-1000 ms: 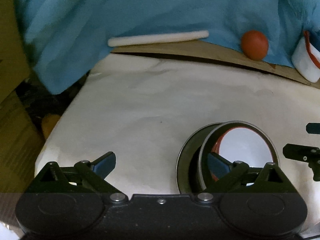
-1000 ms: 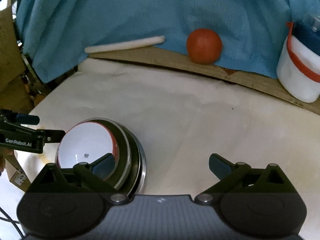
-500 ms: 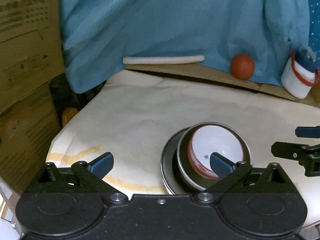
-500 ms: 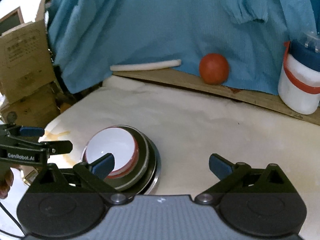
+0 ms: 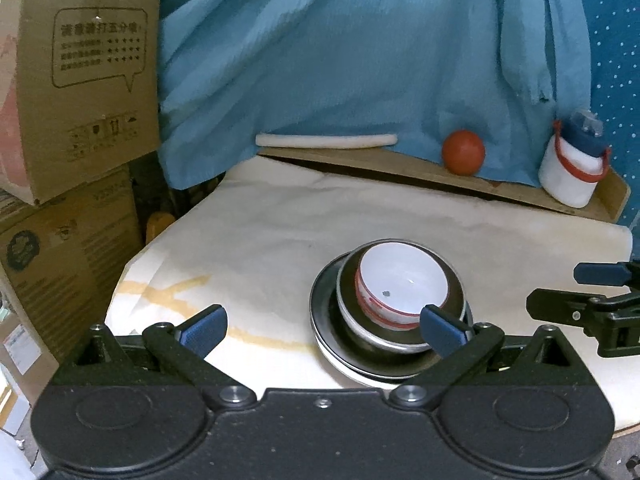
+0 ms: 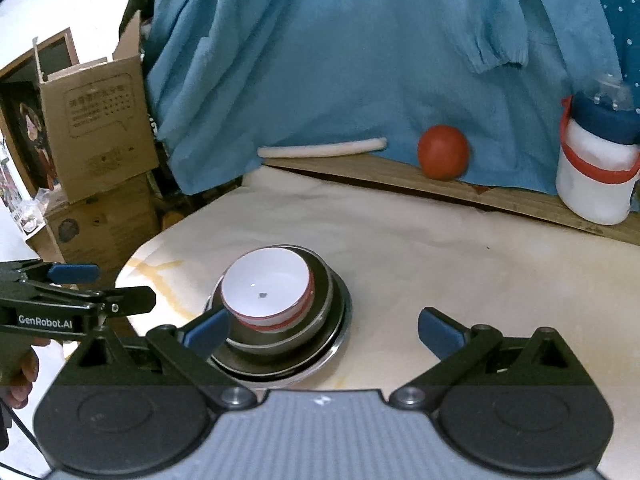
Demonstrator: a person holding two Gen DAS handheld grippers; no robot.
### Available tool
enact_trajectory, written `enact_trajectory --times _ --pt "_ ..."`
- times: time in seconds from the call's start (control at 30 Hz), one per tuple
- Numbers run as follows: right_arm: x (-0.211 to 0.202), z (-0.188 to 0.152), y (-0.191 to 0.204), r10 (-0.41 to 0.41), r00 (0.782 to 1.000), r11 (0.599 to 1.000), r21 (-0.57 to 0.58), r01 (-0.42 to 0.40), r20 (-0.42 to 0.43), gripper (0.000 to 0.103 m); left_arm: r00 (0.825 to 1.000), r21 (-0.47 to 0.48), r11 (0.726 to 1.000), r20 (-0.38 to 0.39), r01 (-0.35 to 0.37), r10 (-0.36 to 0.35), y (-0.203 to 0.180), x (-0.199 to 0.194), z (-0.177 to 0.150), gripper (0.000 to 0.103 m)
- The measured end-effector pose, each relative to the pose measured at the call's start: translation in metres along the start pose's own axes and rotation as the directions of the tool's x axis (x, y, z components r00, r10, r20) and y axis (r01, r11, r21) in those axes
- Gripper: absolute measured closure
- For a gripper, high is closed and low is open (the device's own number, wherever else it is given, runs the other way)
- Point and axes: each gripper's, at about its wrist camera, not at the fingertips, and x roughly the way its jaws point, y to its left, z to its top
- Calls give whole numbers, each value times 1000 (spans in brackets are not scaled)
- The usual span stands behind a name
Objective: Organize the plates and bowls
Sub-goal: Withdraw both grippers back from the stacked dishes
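A white bowl with a red rim (image 5: 400, 280) (image 6: 266, 286) sits nested in a metal bowl (image 5: 400, 340) (image 6: 316, 312), which rests on a dark steel plate (image 5: 324, 320) (image 6: 340, 336) on the cream table. My left gripper (image 5: 322, 326) is open, raised and behind the stack, its right fingertip in front of the stack's near edge. My right gripper (image 6: 324, 328) is open too, with the stack ahead of its left finger. Nothing is held by either gripper. Each gripper shows in the other's view: the right one (image 5: 592, 304), the left one (image 6: 76, 292).
Along the back ledge lie a white roll (image 5: 326, 140), a red ball (image 5: 463, 152) (image 6: 442, 152) and a white jar with a blue lid (image 5: 572, 172) (image 6: 598, 168) before a blue cloth (image 5: 360, 60). Cardboard boxes (image 5: 76, 80) stand left of the table.
Both grippers have pulled up and back from the stack, so more of the table and boxes shows. The stacked bowls and plate stay in place.
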Motion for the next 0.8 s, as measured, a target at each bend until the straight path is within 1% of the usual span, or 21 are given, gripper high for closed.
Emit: enact_trajectory --times 0.3,0.47,0.67,0.8 --pt "-10 -7 11 12 1000 1000 9 -12 23 0 1000 -11 1000 17 10 -10 10 -15 -10 1" --pt "-13 -16 21 7 1000 1000 -3 -7 24 0 999 -24 999 19 41 -40 20 -15 -20 1" --pt "-17 -29 31 -23 1000 1000 15 23 15 0 995 -11 995 28 97 -97 37 -16 -36 1" --pt "-21 -39 41 -62 998 997 41 62 8 0 993 -1 993 18 120 -120 49 -15 -43 1"
